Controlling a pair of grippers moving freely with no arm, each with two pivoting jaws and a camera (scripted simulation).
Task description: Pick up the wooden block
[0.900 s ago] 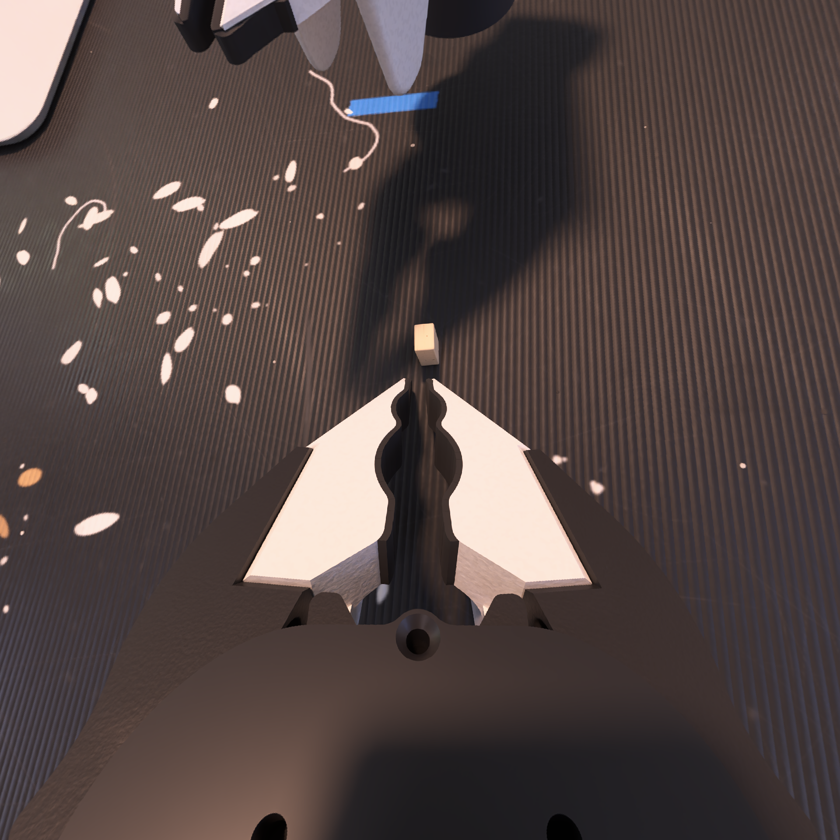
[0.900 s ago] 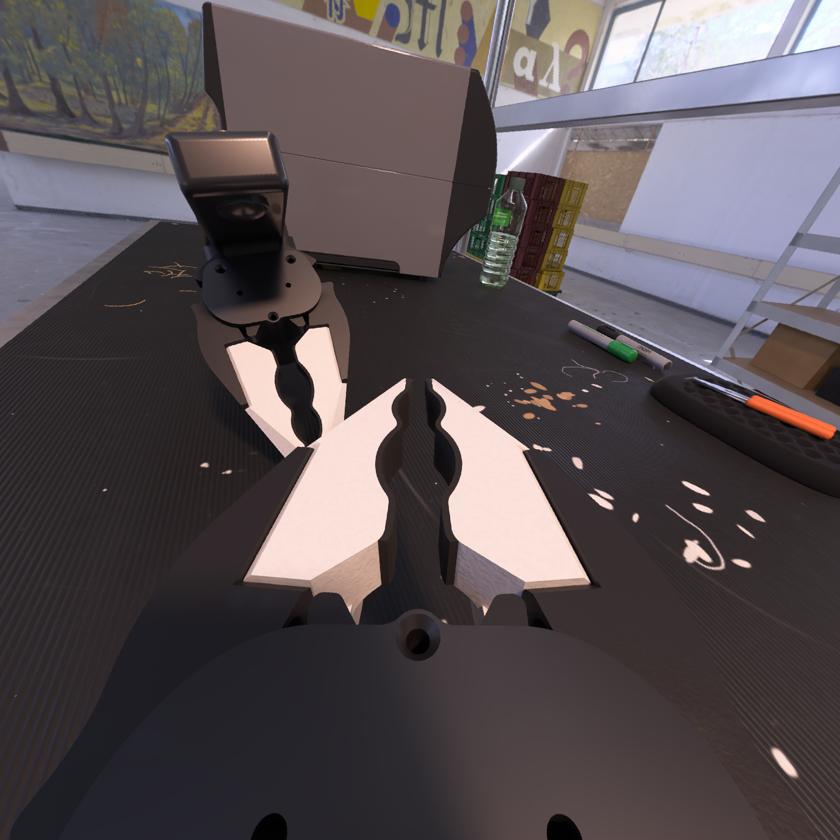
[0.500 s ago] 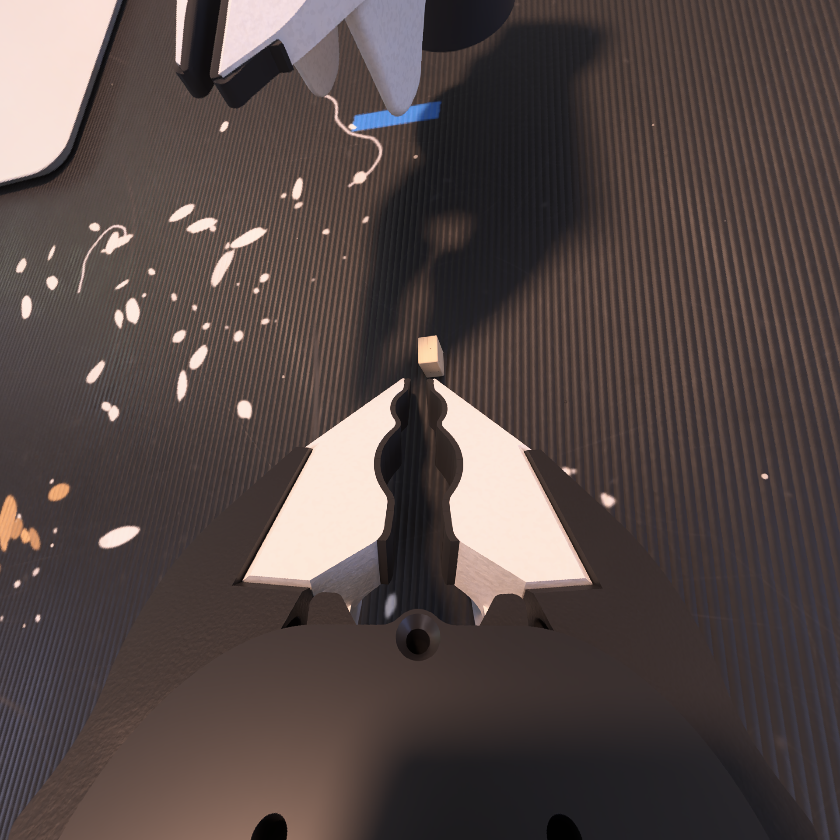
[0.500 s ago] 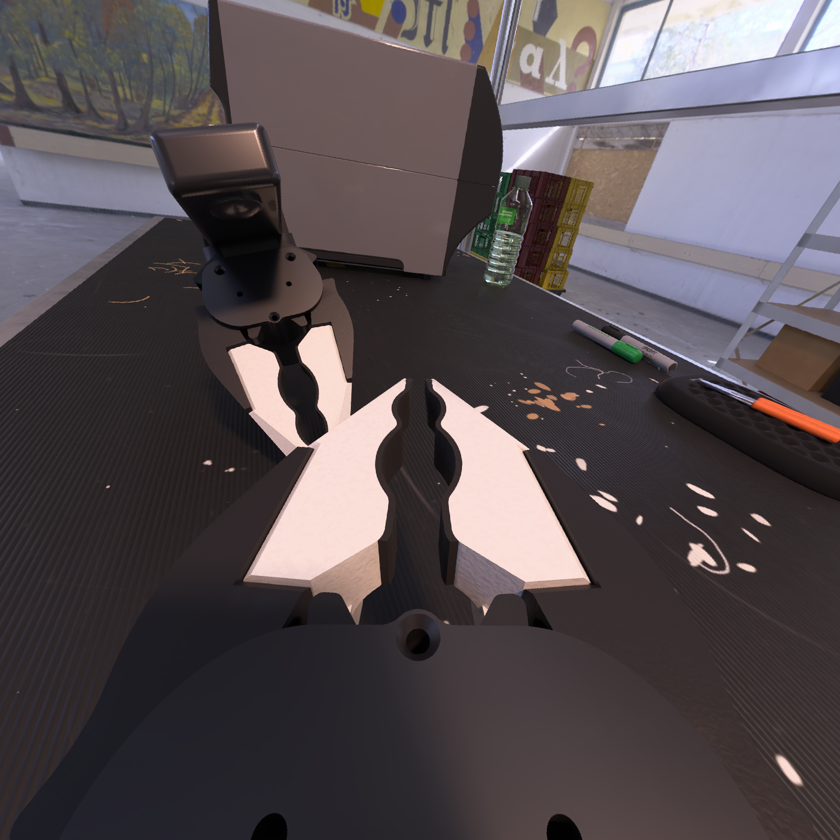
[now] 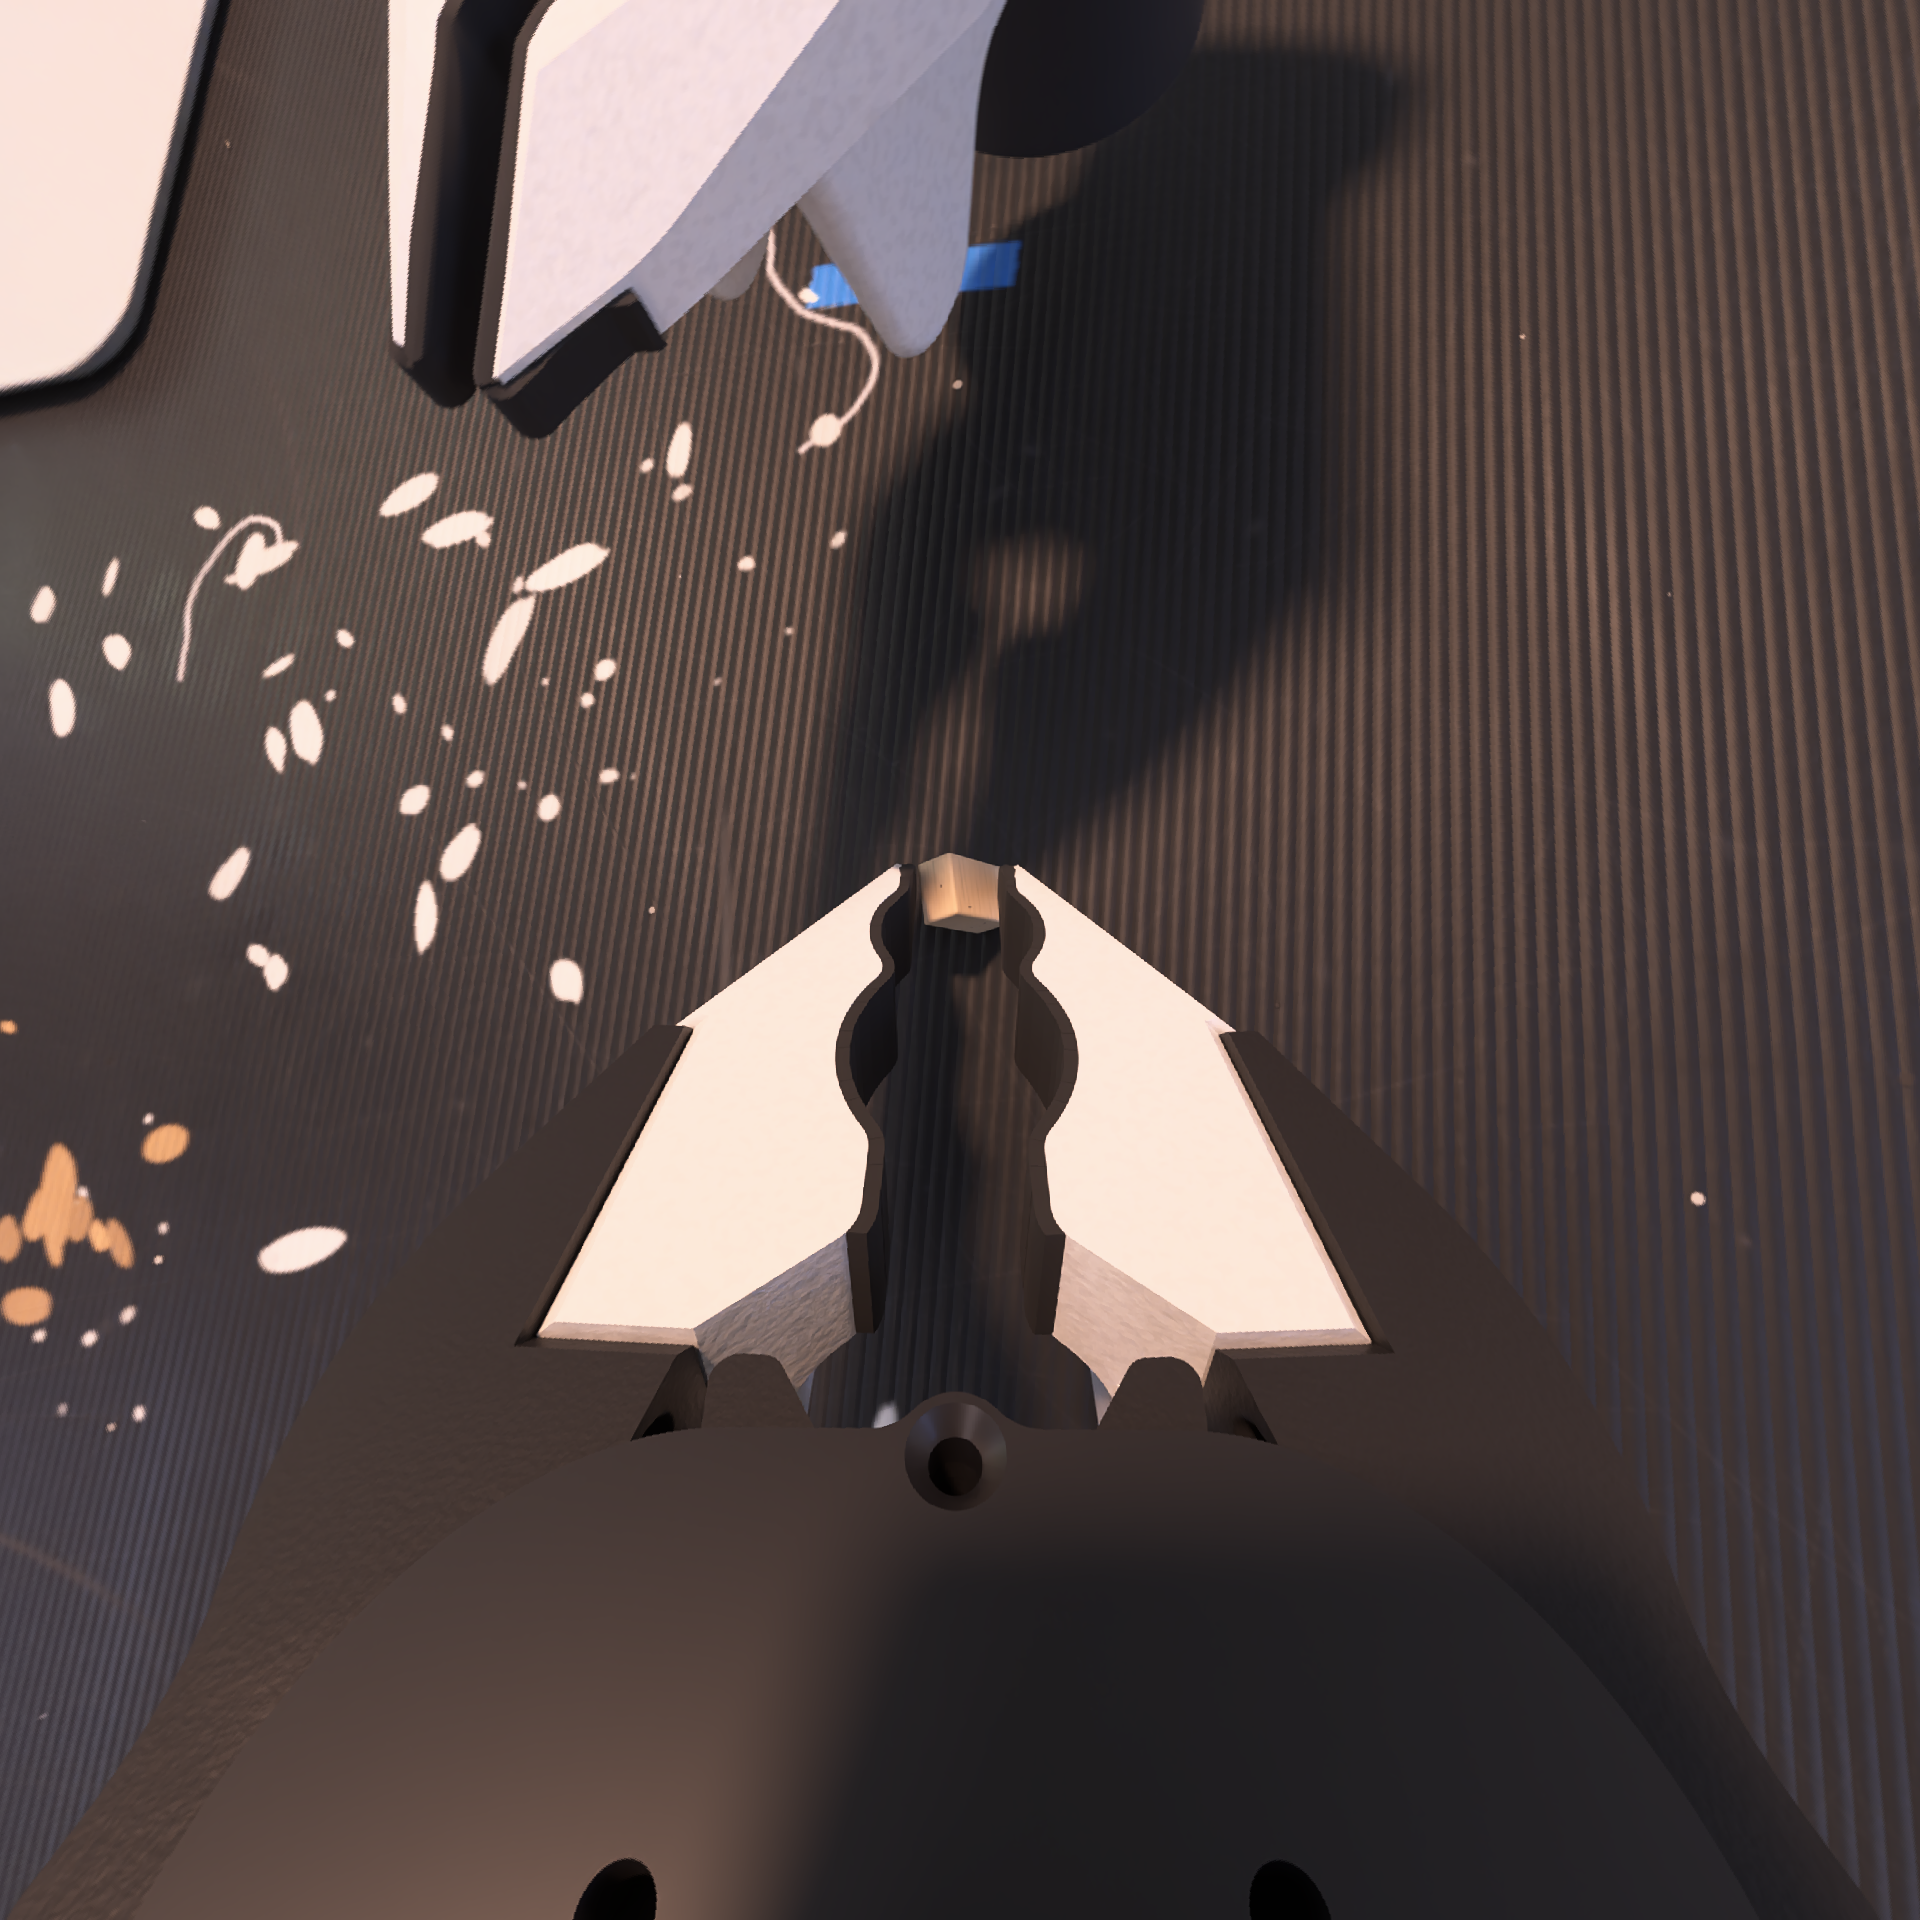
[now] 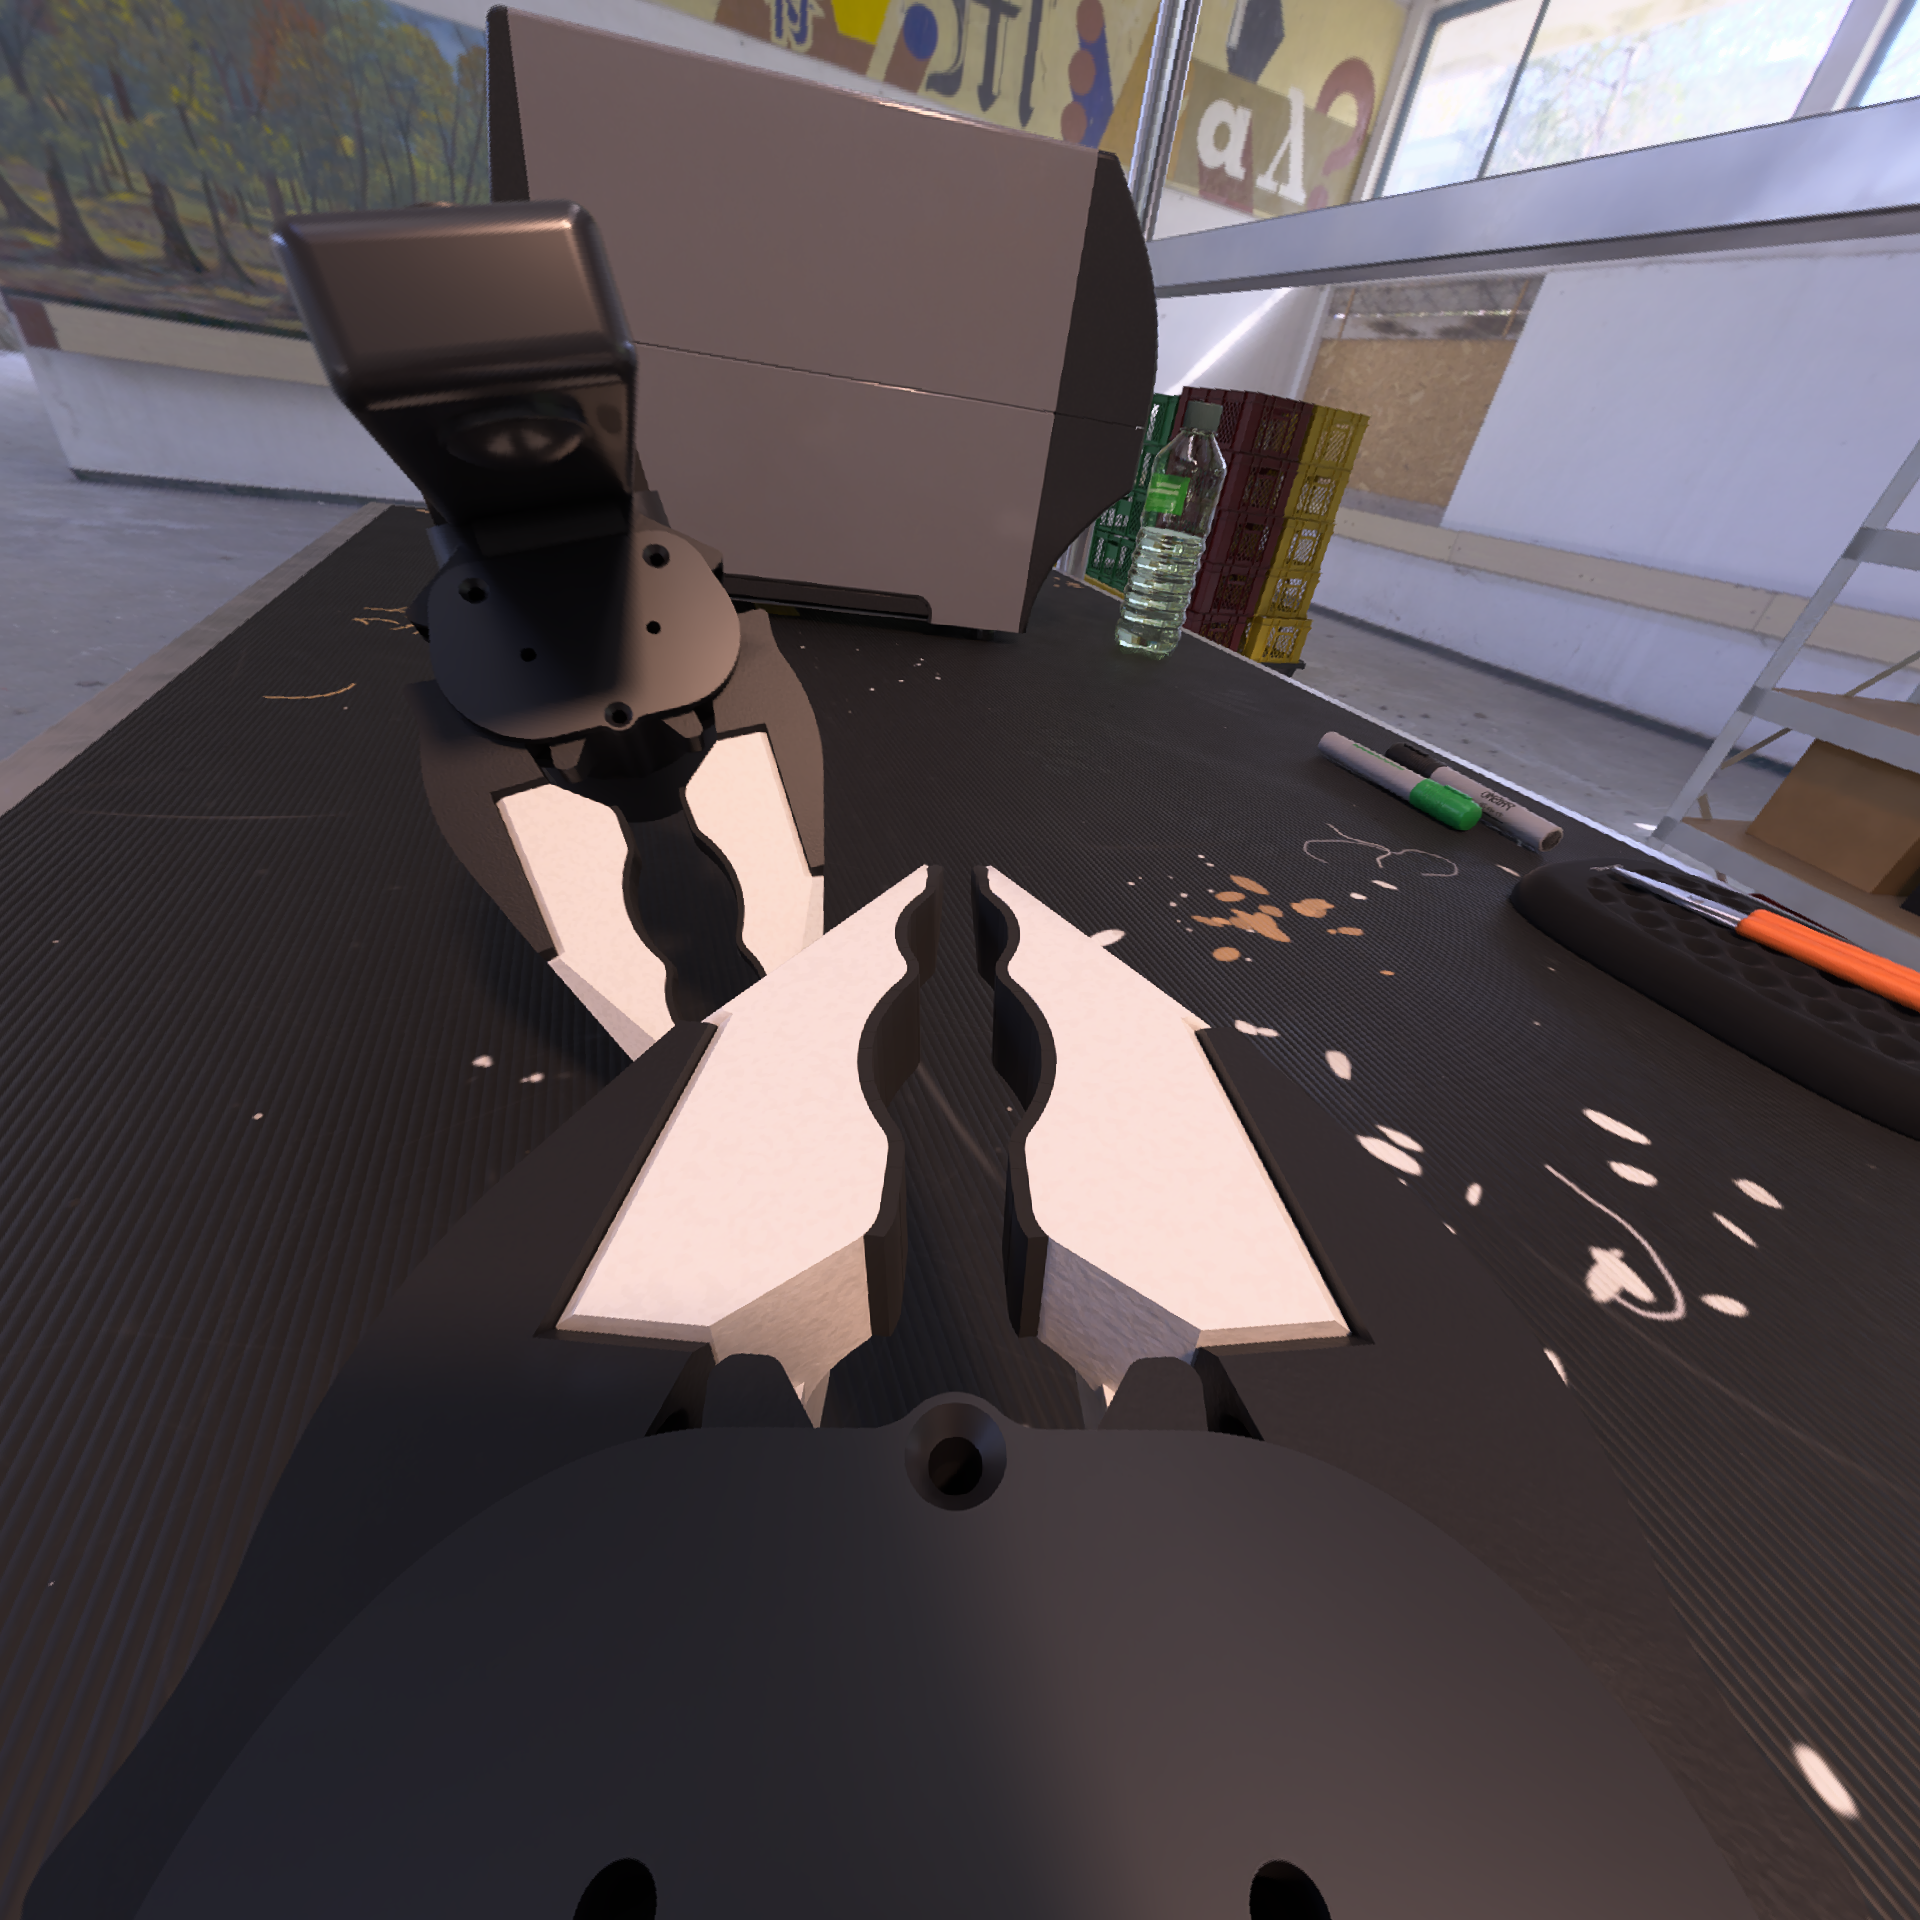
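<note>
In the left wrist view, the left gripper (image 5: 957,878) is pointing down at the ribbed dark mat (image 5: 1455,831), its two white fingers (image 5: 748,1122) standing a little apart. The wooden block (image 5: 961,890) is sitting right between the fingertips, pale and small, filling most of the gap; whether the tips are actually pressing on it or only flanking it, I cannot tell, and a small shadow is lying just under the block. To the left, white paint splashes (image 5: 457,727) and a few orange ones (image 5: 73,1226) are dotting the mat. Farther on, the right gripper (image 5: 831,281) is reaching in from the top edge, partly covering a strip of blue tape (image 5: 992,260).

In the right wrist view, the right gripper (image 6: 954,883) is hovering low over the mat (image 6: 208,1039) with only a narrow slit between its fingers and nothing in it. Just beyond, to the left, the left gripper (image 6: 717,987) is tilting down, its tips hidden behind the right one. Farther back are standing a grey box-shaped machine (image 6: 831,364) and a clear plastic bottle (image 6: 1169,540), with markers (image 6: 1439,795) lying to the right.
</note>
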